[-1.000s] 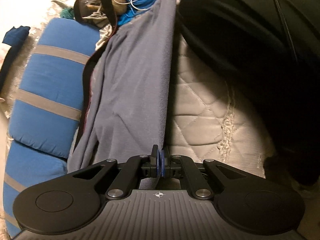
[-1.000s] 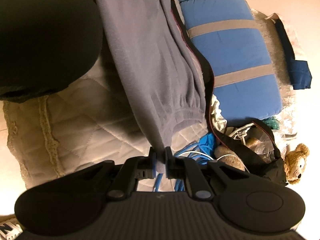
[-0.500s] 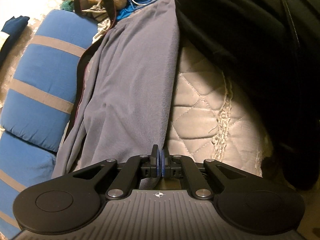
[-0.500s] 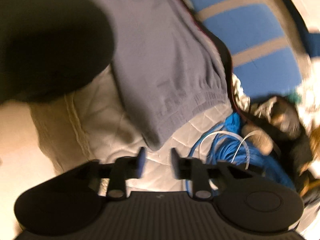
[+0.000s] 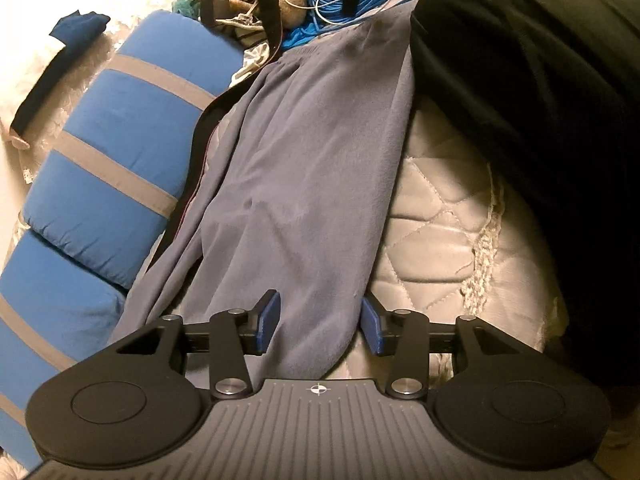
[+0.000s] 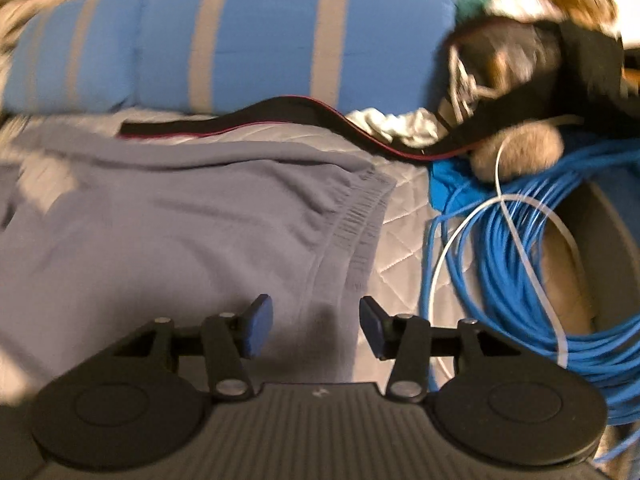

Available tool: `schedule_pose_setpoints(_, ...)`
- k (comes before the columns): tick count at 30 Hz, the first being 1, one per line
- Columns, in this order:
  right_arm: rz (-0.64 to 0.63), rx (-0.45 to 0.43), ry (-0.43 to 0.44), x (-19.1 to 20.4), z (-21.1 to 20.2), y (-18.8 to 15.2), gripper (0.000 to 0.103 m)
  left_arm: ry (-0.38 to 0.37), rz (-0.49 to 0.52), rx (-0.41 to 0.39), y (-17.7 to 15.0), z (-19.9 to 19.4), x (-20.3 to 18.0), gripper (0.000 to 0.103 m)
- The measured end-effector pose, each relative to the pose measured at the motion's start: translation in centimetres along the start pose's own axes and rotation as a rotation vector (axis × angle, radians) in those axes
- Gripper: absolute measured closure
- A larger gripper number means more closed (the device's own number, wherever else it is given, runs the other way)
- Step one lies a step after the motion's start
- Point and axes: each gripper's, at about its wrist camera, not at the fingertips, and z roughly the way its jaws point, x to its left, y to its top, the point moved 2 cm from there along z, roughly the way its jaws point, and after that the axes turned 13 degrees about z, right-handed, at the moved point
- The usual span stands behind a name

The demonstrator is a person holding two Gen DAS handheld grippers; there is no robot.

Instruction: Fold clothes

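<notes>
Grey sweatpants (image 5: 304, 184) lie stretched out on a quilted mattress (image 5: 440, 224), folded lengthwise. In the left wrist view my left gripper (image 5: 320, 320) stands open over the near end of the cloth, which runs between its blue pads (image 5: 269, 316) without being pinched. In the right wrist view the grey sweatpants (image 6: 192, 240) show their elastic waistband (image 6: 360, 216). My right gripper (image 6: 316, 322) is open just above the fabric near that waistband. This view is blurred.
A blue pillow with grey stripes (image 5: 116, 152) lies along the far side of the pants. A coil of blue cable (image 6: 520, 264), a black strap (image 6: 320, 120) and a soft toy crowd the waistband end. A black garment (image 5: 540, 92) covers the right side.
Both grippers have opened and let go of the sweatpants, which now lie on the mattress. The right gripper has swung round to face the waistband and the pillow.
</notes>
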Motion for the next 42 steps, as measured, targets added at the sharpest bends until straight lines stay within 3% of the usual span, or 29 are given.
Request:
schedule_pose_setpoints(4, 0.109, 0.007, 0.000, -1.1, 2.9, 0.9, 0.047, 0.005, -0.040, -0.006, -0.7, -0.5, -0.1, 0.061)
schedule_pose_setpoints(10, 0.227, 0.026, 0.022, -2.3, 6.0, 1.5, 0.062, -0.009, -0.079, -0.014, -1.3, -0.9, 0.0, 0.061)
schedule_pose_setpoints(12, 0.240, 0.032, 0.030, -2.2, 6.2, 1.5, 0.079, -0.013, -0.092, -0.017, -1.4, -0.8, 0.1, 0.061)
schedule_pose_setpoints(15, 0.245, 0.030, 0.018, -2.2, 6.2, 1.6, 0.092, -0.016, -0.111, -0.021, -1.4, -0.7, 0.2, 0.061)
schedule_pose_setpoints(29, 0.173, 0.007, -0.086, -1.5, 4.7, 2.5, 0.098, -0.009, -0.197, -0.039, -2.3, -2.3, 1.7, 0.061)
schedule_pose_setpoints(31, 0.155, 0.009, -0.103, -1.1, 4.5, 2.6, 0.095, 0.000, -0.202, -0.035, -2.7, -2.7, 2.1, 0.061)
schedule_pose_setpoints(33, 0.138, 0.011, -0.120, -0.8, 4.3, 2.7, 0.067, 0.010, -0.208, -0.030, -3.2, -3.1, 2.4, 0.061)
schedule_pose_setpoints(35, 0.120, 0.013, -0.137, -0.5, 4.2, 2.8, 0.057, 0.017, -0.209, -0.022, -3.7, -3.5, 2.8, 0.061)
schedule_pose_setpoints(38, 0.060, 0.005, -0.158, 0.7, 3.3, 3.0, 0.030, 0.037, -0.204, 0.003, -5.0, -3.7, 3.5, 0.061)
schedule_pose_setpoints(42, -0.091, -0.025, -0.135, 4.5, 0.3, 3.0, 0.016, 0.065, -0.198, 0.053, -7.3, -4.4, 5.2, 0.061)
